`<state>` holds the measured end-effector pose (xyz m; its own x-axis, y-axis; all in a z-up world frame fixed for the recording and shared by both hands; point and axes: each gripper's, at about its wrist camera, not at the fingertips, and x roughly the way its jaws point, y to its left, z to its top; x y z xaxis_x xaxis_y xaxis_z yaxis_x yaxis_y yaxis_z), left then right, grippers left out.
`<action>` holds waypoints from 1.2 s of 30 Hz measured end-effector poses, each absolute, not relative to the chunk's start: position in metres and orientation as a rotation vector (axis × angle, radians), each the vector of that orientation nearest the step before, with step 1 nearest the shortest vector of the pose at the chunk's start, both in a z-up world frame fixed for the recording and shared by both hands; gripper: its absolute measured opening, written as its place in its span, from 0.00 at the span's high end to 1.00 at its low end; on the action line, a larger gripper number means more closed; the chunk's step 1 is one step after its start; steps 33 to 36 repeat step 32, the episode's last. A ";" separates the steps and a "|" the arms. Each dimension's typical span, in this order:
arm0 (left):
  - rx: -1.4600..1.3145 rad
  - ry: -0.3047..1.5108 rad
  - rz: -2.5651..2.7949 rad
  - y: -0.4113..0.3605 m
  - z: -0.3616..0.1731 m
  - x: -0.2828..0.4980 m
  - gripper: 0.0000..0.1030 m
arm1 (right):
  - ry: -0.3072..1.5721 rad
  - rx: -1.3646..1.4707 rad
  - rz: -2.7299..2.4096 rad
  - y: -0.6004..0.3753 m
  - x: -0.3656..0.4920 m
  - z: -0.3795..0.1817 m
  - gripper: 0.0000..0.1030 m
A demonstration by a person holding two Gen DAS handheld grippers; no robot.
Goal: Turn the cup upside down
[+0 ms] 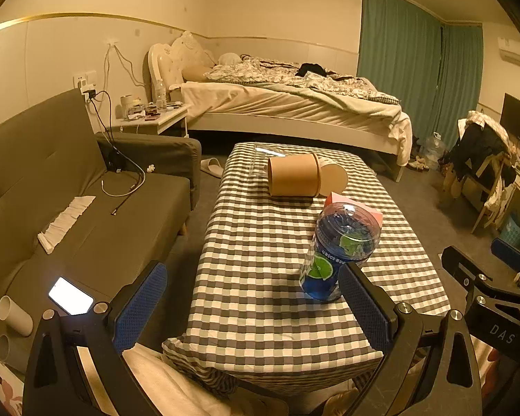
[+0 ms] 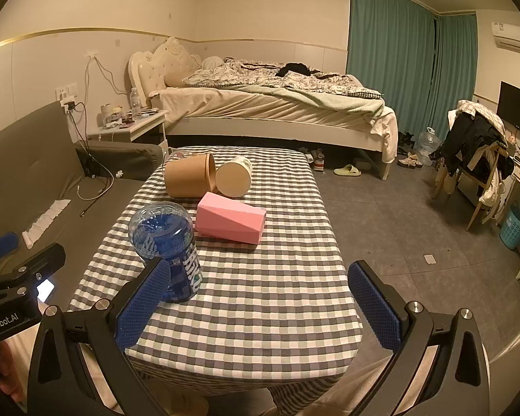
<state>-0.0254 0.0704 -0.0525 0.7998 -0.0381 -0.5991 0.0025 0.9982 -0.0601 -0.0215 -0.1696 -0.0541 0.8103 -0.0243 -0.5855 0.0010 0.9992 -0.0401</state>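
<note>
Blue-padded, the left claw (image 1: 253, 306) and right claw (image 2: 256, 306) are both hanging spread wide and empty over the tabletop's (image 2: 260, 312) near edge. Only the right view is showing the whole pink cup (image 2: 230, 222) lying sideways beyond the blue cup (image 2: 166, 239), which is standing between the claws.

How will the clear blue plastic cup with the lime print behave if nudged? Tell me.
The clear blue plastic cup with the lime print stands tall and narrow on the checked tablecloth, so it probably tips easily. It looks thin-walled, likely light. Once on its side, its round body would probably roll.
</note>
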 end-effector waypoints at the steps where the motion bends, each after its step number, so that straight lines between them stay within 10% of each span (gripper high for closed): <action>1: -0.056 0.644 -0.022 0.071 -0.053 -0.025 0.01 | 0.627 -0.037 -0.012 -0.169 -0.021 -0.054 0.00; 36: -0.046 0.647 -0.025 0.069 -0.053 -0.026 0.01 | 0.636 -0.040 -0.018 -0.174 -0.024 -0.056 0.00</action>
